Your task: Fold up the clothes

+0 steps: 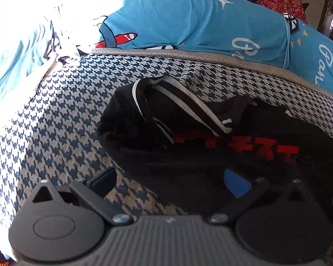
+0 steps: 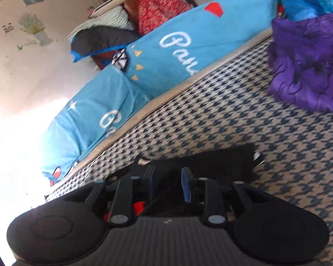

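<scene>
A black garment point(image 1: 211, 137), soft and crumpled, with white stripe trim and red block lettering, is being shown lying bunched on a bed point(image 1: 55, 119) covered in a woven navy-and-beige houndstooth fabric. The left gripper point(image 1: 171, 179) is being held wide open at the garment's near edge, one blue pad over the black cloth, nothing clamped. The right gripper point(image 2: 167, 181) is being held slightly open above the black fabric, with no cloth pinched. A smooth blue printed pillow point(image 1: 199, 22) is lying along the far piped edge. Rumpled purple fabric point(image 2: 308, 66) is occupying one corner; bare houndstooth is lying between.
</scene>
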Tool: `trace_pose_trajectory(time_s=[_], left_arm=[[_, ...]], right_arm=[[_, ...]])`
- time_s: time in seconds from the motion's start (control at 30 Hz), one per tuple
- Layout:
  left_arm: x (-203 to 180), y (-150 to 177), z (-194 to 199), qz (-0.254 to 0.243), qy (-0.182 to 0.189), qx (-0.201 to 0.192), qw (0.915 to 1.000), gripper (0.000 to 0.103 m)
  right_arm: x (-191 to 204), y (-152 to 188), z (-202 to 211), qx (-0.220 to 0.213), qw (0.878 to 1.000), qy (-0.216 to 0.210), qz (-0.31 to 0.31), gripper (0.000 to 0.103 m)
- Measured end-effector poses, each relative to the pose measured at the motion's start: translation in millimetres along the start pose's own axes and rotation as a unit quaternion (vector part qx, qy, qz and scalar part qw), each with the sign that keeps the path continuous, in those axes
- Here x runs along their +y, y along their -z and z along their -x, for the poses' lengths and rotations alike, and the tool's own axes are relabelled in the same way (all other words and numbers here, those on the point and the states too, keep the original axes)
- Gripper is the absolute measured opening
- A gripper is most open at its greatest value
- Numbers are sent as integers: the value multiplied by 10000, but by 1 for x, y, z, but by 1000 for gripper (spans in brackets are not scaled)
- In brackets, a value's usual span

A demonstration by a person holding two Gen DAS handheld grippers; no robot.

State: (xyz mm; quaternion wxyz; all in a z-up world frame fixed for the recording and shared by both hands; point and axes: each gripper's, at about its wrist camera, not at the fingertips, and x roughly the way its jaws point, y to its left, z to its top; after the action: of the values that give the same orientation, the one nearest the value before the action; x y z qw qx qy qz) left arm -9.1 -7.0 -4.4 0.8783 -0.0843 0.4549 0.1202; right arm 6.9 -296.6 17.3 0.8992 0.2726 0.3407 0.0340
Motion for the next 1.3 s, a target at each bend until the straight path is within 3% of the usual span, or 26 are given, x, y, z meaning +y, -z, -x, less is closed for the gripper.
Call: trace_pose_trajectory(time_s=[0.2, 0.4, 0.57, 0.7, 0.73, 0.77, 0.8, 0.9, 0.97, 1.03, 1.17, 1.3], left_arm=[[-3, 4, -6, -89, -18, 121, 9999, 103], [0, 5, -7, -145, -84, 132, 9998, 103], [10, 1, -7, 7, -79, 185, 9998, 103], [20, -6, -6, 195, -79, 203, 9996, 103], [23, -9, -5, 230, -90, 176, 9995, 103], [26, -11, -4, 264, -104, 143, 9995, 103], [29, -13, -2, 297, -118, 111, 9994, 103], [42, -18, 4, 416, -236, -79, 9988, 103], [53, -23, 11, 561, -243, -290, 9977, 103], [64, -28, 19, 647, -240, -481, 9965, 103], [82, -36, 28, 783, -220, -648, 9946, 103], [100, -41, 34, 966, -165, -702, 9927, 103]], right_arm=[[27, 24, -21, 678, 9938, -770, 424, 40], [44, 40, -31, 895, 9863, -1264, 574, 51], [64, 59, -43, 1138, 9783, -1248, 1200, 55], [78, 78, -52, 1040, 9707, -885, 1979, 55], [81, 82, -53, 1009, 9668, -805, 2207, 46], [84, 85, -53, 986, 9626, -774, 2402, 23], [87, 88, -52, 962, 9580, -744, 2597, 12], [90, 90, -43, 895, 9518, -1001, 2759, 9], [93, 88, -29, 888, 9468, -1430, 2743, 9], [99, 93, -13, 934, 9360, -1915, 2802, 9], [115, 113, 18, 1101, 9032, -2860, 3006, 9], [129, 154, 39, 1506, 8638, -3259, 3534, 9]])
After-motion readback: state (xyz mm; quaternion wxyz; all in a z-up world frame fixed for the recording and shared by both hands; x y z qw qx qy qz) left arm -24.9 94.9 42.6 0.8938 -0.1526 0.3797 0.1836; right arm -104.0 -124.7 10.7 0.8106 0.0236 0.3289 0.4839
